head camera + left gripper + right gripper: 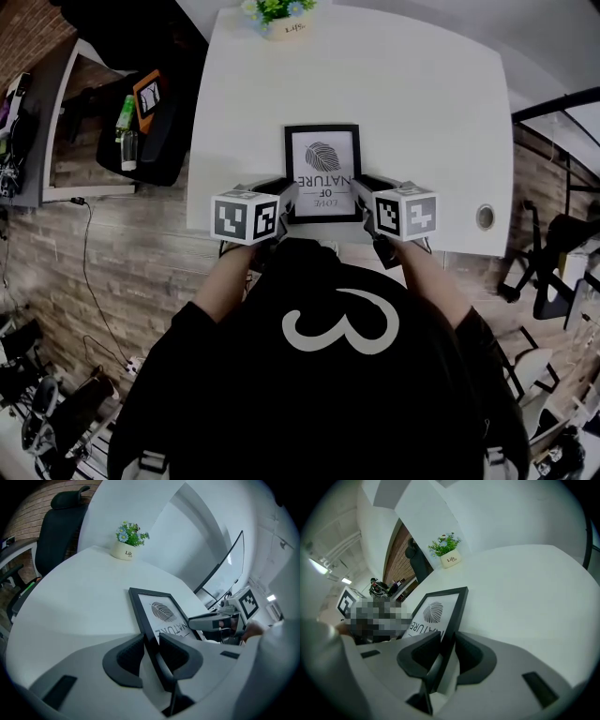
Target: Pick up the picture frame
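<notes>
Now the picture frame [322, 172] sits at the near edge of the table [422, 112], left gripper [284, 199] pinching its left rail, right gripper [362, 194] its right. Likely light and stiff (the glazed front could be fragile), so those slim rails look the safest hold.

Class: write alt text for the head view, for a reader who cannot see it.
A person grips a black picture frame by its side edges, left claw on one, right claw on the other, near the front of a white table. A potted plant stands at its far edge.
</notes>
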Demonstrator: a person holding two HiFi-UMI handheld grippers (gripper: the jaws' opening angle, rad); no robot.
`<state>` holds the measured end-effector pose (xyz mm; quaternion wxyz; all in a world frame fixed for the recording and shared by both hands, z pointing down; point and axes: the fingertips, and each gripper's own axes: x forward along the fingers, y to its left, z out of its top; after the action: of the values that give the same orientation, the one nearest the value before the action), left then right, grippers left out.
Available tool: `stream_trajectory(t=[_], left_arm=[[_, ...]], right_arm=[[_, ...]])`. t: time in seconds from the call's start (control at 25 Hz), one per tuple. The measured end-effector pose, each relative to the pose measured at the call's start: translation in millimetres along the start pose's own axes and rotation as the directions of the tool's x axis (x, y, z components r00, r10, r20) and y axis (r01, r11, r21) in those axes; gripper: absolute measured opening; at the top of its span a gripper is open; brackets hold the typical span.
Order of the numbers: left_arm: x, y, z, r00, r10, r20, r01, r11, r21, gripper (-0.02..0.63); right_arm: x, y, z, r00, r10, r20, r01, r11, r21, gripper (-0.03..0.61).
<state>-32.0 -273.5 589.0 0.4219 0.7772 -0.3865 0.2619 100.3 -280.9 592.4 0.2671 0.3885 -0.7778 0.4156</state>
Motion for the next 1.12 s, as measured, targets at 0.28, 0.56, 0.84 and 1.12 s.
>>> stream_trajectory(t=[0.28, 0.56, 0.84, 1.12], left_arm=[[-0.1, 1.4, 1.4, 0.999, 0.033, 0.000, -0.033, 0.999, 0.024, 0.106], [2.1, 0.1, -1.5, 0.998, 0.063, -0.027, -0.062, 0.997, 0.036, 0.106], [4.1, 1.5, -0.9, 0.994, 0.100, -0.039, -0.098, 0.994, 0.051, 0.104], [3.5, 1.2, -1.0, 0.994, 0.101, -0.051, -0.099, 0.995, 0.030, 0.103]], right_arm=[[1.7, 1.2, 0.6, 0.999, -0.041, -0.022, 0.040, 0.997, -0.071, 0.110], [2.1, 1.9, -1.3, 0.998, -0.030, -0.048, 0.026, 0.996, -0.087, 0.112], [3.4, 0.9, -0.6, 0.998, -0.041, -0.043, 0.037, 0.996, -0.084, 0.110], [2.1, -0.1, -0.6, 0.998, -0.043, -0.043, 0.040, 0.997, -0.068, 0.107]])
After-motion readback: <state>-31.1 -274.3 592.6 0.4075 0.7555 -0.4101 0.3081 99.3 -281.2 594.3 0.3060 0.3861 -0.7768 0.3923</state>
